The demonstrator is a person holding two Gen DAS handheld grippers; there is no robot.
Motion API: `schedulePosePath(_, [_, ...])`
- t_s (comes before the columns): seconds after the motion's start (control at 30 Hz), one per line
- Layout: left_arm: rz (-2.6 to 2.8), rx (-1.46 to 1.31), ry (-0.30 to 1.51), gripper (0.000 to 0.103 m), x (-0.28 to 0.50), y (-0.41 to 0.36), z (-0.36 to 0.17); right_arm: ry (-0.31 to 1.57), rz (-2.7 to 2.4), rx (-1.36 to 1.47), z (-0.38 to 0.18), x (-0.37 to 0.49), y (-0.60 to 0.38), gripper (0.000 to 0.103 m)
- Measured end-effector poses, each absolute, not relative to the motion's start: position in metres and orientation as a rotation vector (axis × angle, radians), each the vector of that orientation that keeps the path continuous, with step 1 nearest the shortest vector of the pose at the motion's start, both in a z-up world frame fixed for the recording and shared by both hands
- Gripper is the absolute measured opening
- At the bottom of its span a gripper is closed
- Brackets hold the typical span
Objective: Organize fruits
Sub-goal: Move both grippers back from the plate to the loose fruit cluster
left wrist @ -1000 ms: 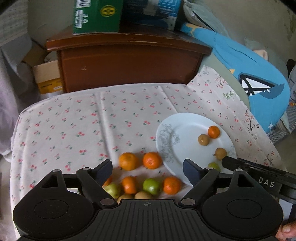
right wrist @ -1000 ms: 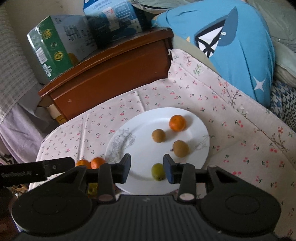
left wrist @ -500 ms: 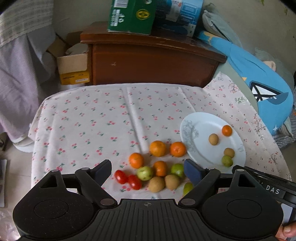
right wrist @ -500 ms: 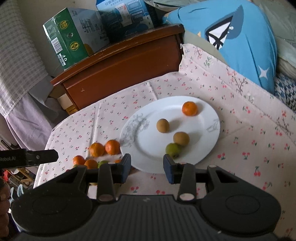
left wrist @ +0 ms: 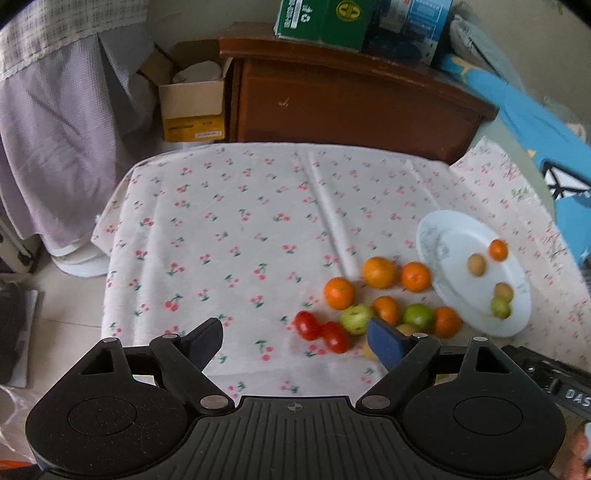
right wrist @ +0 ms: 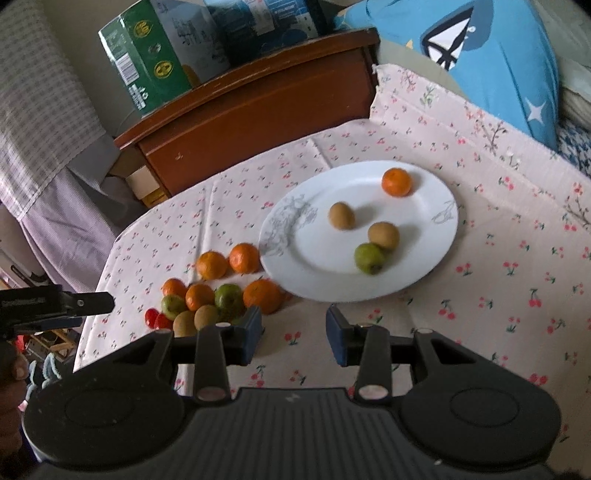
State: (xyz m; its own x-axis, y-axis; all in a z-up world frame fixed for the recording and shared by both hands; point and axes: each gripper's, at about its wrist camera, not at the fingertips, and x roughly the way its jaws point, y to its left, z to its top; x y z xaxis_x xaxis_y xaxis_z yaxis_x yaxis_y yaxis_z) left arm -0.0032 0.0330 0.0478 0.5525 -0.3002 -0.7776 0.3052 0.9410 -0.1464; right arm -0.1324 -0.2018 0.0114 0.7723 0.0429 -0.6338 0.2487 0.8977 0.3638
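A white plate [right wrist: 317, 266] on the cherry-print cloth holds an orange [right wrist: 396, 181], two kiwis [right wrist: 341, 215] and a green fruit [right wrist: 369, 258]; the plate also shows in the left wrist view [left wrist: 447, 273]. Left of it lies a loose pile of oranges [left wrist: 378, 272], green fruits [left wrist: 355, 319], kiwis [right wrist: 205, 316] and two red tomatoes [left wrist: 306, 325]. My left gripper [left wrist: 295, 341] is open and empty, above the table near the pile. My right gripper [right wrist: 294, 334] is open and empty, in front of the plate.
A brown wooden cabinet [left wrist: 343, 99] stands behind the table with a green box [right wrist: 155, 62] and a blue box [left wrist: 410, 26] on it. A blue cushion [right wrist: 498, 66] lies at the right. A cardboard box [left wrist: 192, 107] and purple cloth [left wrist: 59, 147] are at the left.
Both grippers have pulled back and up from the table, so more cloth and fruit show. The left view has swung leftward. Both stay open and empty.
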Motion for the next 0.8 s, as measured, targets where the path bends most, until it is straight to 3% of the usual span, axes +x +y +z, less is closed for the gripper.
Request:
schedulePosePath(0.47, [-0.362,0.147,0.857,0.086,-0.014,0.029,0.028,0.735,-0.045,0.432,-0.005,-0.116,-0.179,0.04])
schedulePosePath(0.8, [-0.317,0.056,0.875,0.081,0.001,0.043,0.016,0.757,-0.022,0.425,-0.019,-0.101,-0.167,0.039])
